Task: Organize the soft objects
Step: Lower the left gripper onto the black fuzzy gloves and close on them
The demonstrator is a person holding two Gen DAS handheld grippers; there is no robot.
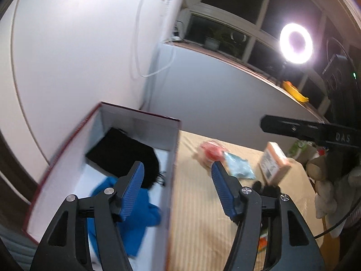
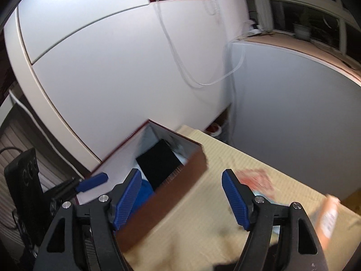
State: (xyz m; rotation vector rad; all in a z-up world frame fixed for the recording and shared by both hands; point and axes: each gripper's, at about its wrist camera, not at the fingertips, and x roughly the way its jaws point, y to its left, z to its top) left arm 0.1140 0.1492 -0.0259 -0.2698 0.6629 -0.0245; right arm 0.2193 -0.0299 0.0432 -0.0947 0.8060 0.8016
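The left gripper (image 1: 178, 176) hangs over the near end of an open box (image 1: 174, 158) with red outer walls and a white inside. Its blue-padded fingers (image 1: 133, 189) stand apart with nothing between them, one over the box and the other over the tabletop (image 1: 198, 214) beside it. In the box lie a blue cloth (image 1: 140, 216) at the near end and a black cloth (image 1: 121, 153) beyond it, the two touching or overlapping where they meet.

The right gripper (image 2: 181, 188) is over the box's right wall and the striped beige tabletop, its fingers (image 2: 127, 197) likewise spread wide and empty. From this view the black cloth (image 2: 158, 162) fills the middle of the box (image 2: 180, 180) and a bit of the blue cloth (image 2: 145, 190) shows just behind the left finger.

On the tabletop to the right of the box lie a red-and-white packet (image 1: 211, 151), a pale blue packet (image 1: 239, 167) touching it, and an orange-edged carton (image 1: 274, 162) standing tilted nearby. Something dark (image 1: 267, 188) sits near the right finger; it is too blurred to identify. A ring light (image 1: 296, 43) glares before a dark window.
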